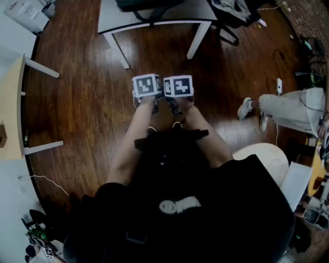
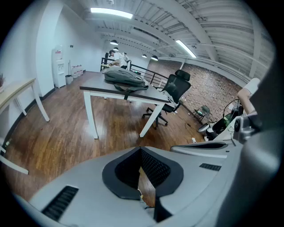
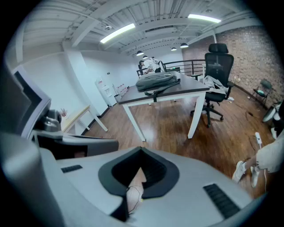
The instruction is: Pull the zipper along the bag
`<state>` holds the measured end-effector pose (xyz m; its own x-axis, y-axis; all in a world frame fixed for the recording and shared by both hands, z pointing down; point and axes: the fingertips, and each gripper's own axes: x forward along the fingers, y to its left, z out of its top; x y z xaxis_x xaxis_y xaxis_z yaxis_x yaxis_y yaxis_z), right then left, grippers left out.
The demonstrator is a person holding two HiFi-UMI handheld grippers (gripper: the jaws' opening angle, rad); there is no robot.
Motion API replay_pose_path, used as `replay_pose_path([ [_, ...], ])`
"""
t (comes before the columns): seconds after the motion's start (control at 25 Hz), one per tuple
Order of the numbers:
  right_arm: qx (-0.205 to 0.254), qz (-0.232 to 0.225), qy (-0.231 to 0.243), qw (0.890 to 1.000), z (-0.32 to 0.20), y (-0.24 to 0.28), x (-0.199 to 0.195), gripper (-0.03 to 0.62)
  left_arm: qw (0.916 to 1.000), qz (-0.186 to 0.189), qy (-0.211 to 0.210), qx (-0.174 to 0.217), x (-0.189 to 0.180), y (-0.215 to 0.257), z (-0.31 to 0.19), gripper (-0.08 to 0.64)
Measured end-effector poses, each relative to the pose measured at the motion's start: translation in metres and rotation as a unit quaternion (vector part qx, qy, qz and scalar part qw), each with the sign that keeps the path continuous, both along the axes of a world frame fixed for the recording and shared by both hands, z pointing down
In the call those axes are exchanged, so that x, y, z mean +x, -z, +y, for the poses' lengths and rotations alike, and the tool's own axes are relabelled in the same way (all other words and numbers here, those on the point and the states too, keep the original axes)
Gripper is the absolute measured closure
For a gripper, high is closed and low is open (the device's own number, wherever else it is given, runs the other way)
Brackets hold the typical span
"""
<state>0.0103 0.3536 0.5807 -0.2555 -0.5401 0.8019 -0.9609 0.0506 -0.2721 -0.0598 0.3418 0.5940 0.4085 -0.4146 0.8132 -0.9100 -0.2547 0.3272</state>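
Observation:
The grey bag (image 2: 125,79) lies on a white table (image 2: 95,88) across the room, and it also shows in the right gripper view, bag (image 3: 156,81) on table (image 3: 186,91). In the head view only its dark edge (image 1: 149,4) shows at the top. My left gripper (image 1: 147,87) and right gripper (image 1: 178,86) hang side by side over the wooden floor, a good way short of the table. The left gripper's (image 2: 140,153) jaws meet at the tips with nothing between them. So do the right gripper's (image 3: 141,154).
A black office chair (image 3: 217,62) stands at the table's right end. A seated person's leg and shoes (image 1: 280,109) are at the right. A light wooden table (image 1: 10,102) runs along the left wall, and a white round seat (image 1: 264,154) is close on my right.

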Motion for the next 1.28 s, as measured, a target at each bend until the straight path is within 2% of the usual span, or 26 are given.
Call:
replay_pose_path([
  [0.24, 0.016, 0.006, -0.004, 1.000, -0.001, 0.006, -0.019, 0.572, 1.0000, 0.004, -0.002, 0.002, -0.016, 0.000, 0.002, 0.560],
  [0.44, 0.028, 0.015, -0.008, 0.999, -0.004, 0.010, -0.036, 0.572, 0.9996, 0.000, -0.003, 0.028, -0.038, 0.005, -0.007, 0.560],
  [0.64, 0.021, 0.016, -0.008, 1.000, -0.002, 0.008, -0.049, 0.572, 1.0000, -0.006, -0.001, 0.000, -0.054, -0.002, 0.002, 0.560],
  [0.8, 0.023, 0.020, -0.014, 0.999, -0.003, 0.010, -0.047, 0.574, 0.9999, -0.004, -0.008, 0.008, -0.051, -0.002, -0.002, 0.560],
  [1.04, -0.031, 0.002, -0.021, 0.999, 0.004, -0.008, -0.040, 0.572, 0.9999, -0.003, -0.008, 0.007, -0.040, -0.005, -0.013, 0.560],
  [1.28, -0.025, -0.001, -0.018, 1.000, -0.032, -0.008, -0.019, 0.574, 0.9999, -0.012, -0.001, 0.004, -0.023, -0.007, -0.043, 0.560],
])
